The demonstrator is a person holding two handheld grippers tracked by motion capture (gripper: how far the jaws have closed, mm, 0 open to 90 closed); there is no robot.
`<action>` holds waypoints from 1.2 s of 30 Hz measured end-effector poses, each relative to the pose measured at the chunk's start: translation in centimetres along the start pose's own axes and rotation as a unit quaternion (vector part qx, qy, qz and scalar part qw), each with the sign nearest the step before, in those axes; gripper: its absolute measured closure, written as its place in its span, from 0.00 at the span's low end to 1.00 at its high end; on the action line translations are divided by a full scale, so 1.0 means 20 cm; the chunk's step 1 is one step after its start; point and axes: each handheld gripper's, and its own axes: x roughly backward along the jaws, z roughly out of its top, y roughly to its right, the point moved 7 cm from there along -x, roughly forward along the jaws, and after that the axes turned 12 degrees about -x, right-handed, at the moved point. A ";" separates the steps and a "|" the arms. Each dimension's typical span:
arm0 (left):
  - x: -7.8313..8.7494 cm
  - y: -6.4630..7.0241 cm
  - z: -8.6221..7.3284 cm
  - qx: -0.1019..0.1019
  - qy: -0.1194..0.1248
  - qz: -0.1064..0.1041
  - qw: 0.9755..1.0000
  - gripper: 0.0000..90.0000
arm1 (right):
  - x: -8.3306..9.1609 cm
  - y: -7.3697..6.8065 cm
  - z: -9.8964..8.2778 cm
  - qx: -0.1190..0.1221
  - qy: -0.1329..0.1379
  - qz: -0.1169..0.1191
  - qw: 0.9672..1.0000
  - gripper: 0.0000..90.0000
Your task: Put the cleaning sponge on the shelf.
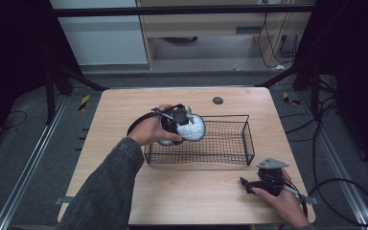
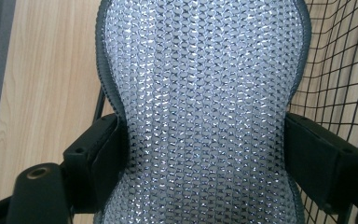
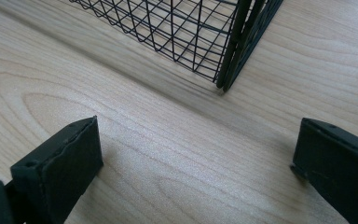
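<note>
A silvery, glittering mesh-textured pad with a grey sewn edge and a narrow waist is pinched at that waist by my left gripper. In the high view my left gripper holds this silver pad above the left end of a black wire basket, with one rounded lobe over the basket's inside. My right gripper rests low on the table near the basket's front right corner. Its jaws stand wide apart over bare wood, with nothing between them.
The basket's corner stands just ahead of my right gripper, and its mesh wall shows beside the pad. The wooden table has a small dark round cap near its far edge. Black frame bars and cables surround the table.
</note>
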 end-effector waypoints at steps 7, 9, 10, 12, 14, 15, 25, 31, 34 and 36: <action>-0.01 0.03 -0.04 0.005 -0.003 -0.009 1.000 0.18 | 0.00 0.00 0.00 0.000 0.000 0.000 1.000 0.02; -0.01 0.03 -0.05 0.008 -0.002 -0.008 1.000 0.18 | 0.00 0.00 0.00 0.000 0.000 0.000 1.000 0.02; -0.01 0.03 -0.06 0.009 -0.002 -0.007 1.000 0.18 | 0.00 0.00 0.00 0.000 0.000 0.000 1.000 0.02; -0.01 0.03 -0.06 0.013 -0.001 -0.011 1.000 0.18 | 0.00 0.00 0.00 0.000 0.000 0.000 1.000 0.02; -0.01 0.03 -0.07 0.015 -0.002 -0.013 1.000 0.17 | 0.00 0.00 0.00 0.000 0.000 0.000 1.000 0.02; -0.01 0.03 -0.07 0.015 -0.002 -0.013 1.000 0.17 | 0.00 0.00 0.00 0.000 0.000 0.000 1.000 0.02; 0.00 0.03 -0.08 0.042 0.015 -0.021 0.999 0.10 | 0.00 0.00 0.00 -0.001 0.000 0.001 1.000 0.02; 0.01 0.05 -0.08 0.048 0.023 -0.033 0.998 0.06 | 0.00 0.00 0.00 0.001 0.000 -0.001 1.000 0.02; 0.02 0.05 -0.08 0.052 0.024 -0.025 0.998 0.07 | 0.00 0.00 0.00 0.000 0.000 0.000 1.000 0.02; 0.02 0.04 -0.09 0.051 0.029 -0.026 0.998 0.07 | 0.00 0.00 0.00 -0.001 0.000 0.000 1.000 0.02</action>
